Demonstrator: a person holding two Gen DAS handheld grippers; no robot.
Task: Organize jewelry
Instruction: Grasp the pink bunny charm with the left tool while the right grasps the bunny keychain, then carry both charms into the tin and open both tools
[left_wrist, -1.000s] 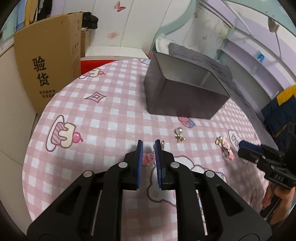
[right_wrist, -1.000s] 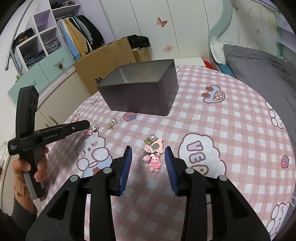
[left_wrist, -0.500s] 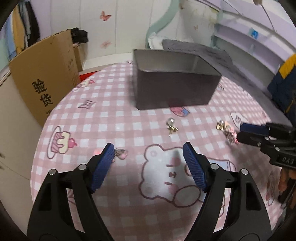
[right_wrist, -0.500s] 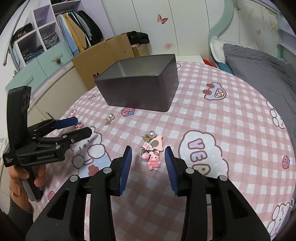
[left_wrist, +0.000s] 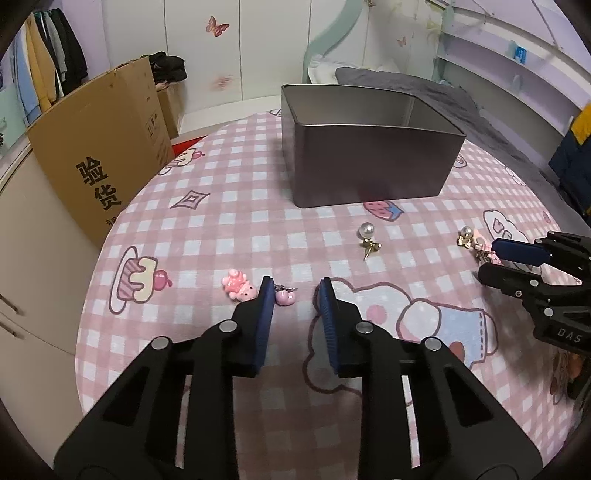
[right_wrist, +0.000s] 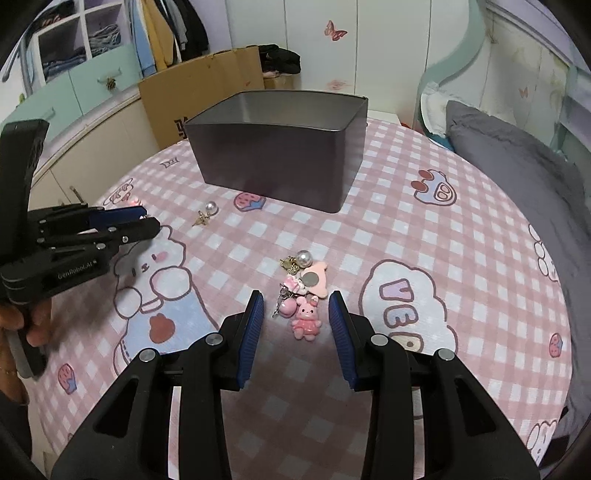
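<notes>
1. Here, the jewelry lies loose on the pink checked tablecloth (left_wrist: 229, 192), in front of the grey metal box (left_wrist: 369, 166), which stands open at the top.
2. A pink bear charm (left_wrist: 238, 288) with a small round pink bead (left_wrist: 285, 297) lies just beside the left gripper (left_wrist: 295, 291); the bead is at the tip of its left finger, and whether it touches I cannot tell.
3. A pearl earring (left_wrist: 366, 234) with a gold piece lies alone between the box and the grippers.
4. A small heap of charms (right_wrist: 304, 291), with a pearl, gold parts and a pink rabbit, lies just ahead of the right gripper (right_wrist: 295, 306).
5. Writing: the cardboard box (left_wrist: 107, 155) beside the table carries the big black characters "验货". The left gripper, seen from the right wrist, reads "GenRoboLAI" as far as I can read it. The cloth shows printed letters "VE".
6. The left gripper has just been closing; its jaws are now apart by a narrow gap and nothing is between the pads.
7. The right gripper is partly open, holds nothing, and its pads do not press on the heap.
8. A hand (right_wrist: 22, 321) holds the left gripper's handle.
</notes>
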